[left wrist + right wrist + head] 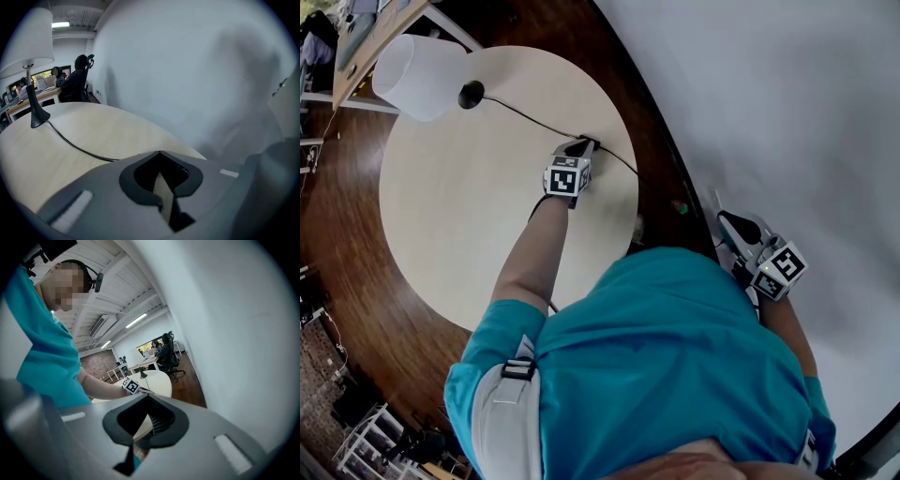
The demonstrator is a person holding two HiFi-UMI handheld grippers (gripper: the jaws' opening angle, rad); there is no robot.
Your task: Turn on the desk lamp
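Note:
The desk lamp has a white shade and a black base at the far left of the round pale table. Its black cord runs across the table to my left gripper, which rests low over the cord near the table's right edge. In the left gripper view the jaws meet at their tips, and the cord passes out of sight beneath them. The lamp stands far left. My right gripper hangs off the table by the wall, shut and empty.
A white wall runs close along the table's right side. Dark wooden floor surrounds the table. Another desk stands beyond the lamp, and a seated person in an office chair is in the background.

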